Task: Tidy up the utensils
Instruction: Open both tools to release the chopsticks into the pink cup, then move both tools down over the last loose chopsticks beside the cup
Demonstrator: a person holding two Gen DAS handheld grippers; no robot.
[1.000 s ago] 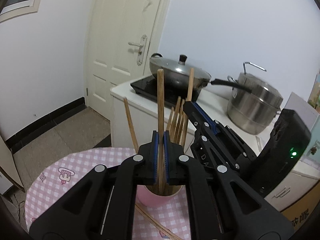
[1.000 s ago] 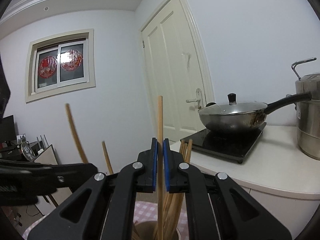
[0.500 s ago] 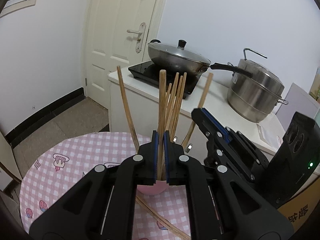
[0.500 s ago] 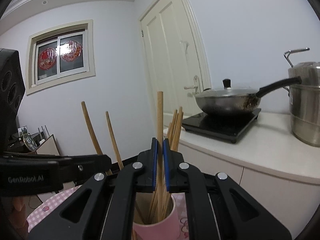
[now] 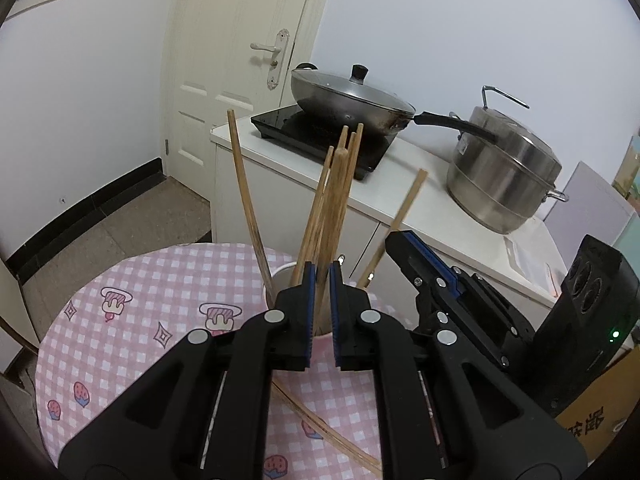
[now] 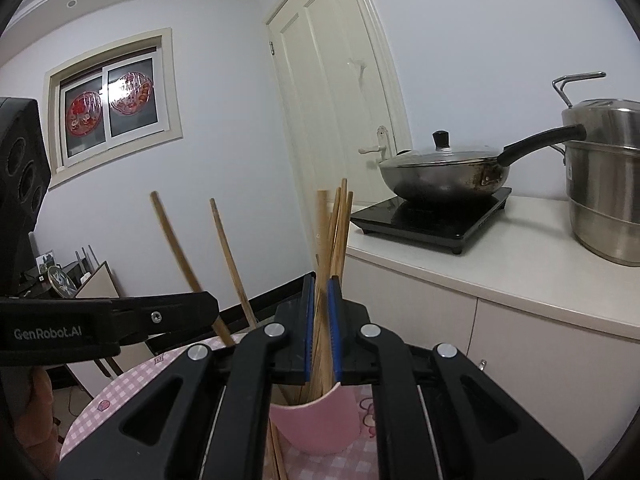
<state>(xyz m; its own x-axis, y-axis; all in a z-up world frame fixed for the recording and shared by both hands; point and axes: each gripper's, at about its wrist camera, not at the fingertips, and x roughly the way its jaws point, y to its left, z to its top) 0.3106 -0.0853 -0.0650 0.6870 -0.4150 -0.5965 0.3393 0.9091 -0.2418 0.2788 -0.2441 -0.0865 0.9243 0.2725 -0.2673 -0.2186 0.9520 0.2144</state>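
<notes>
Ok so both grippers are parked right over the pink cup, which sits on the round table with the pink checked cloth and is already stuffed with wooden chopsticks fanning out in all directions. The left gripper has its jaws down to a thin slit around the left-hand chopstick, which runs down into the cup; the pads look like they're on it, though it's a close call. The right gripper has just been easing its jaws apart a crack, and the right-hand chopstick stands between the pads with its lower end inside the cup, looking loose rather than pinched. One stray chopstick lies flat on the cloth just in front of the cup. Behind all that there's a counter with a lidded wok and a steel steamer pot.
</notes>
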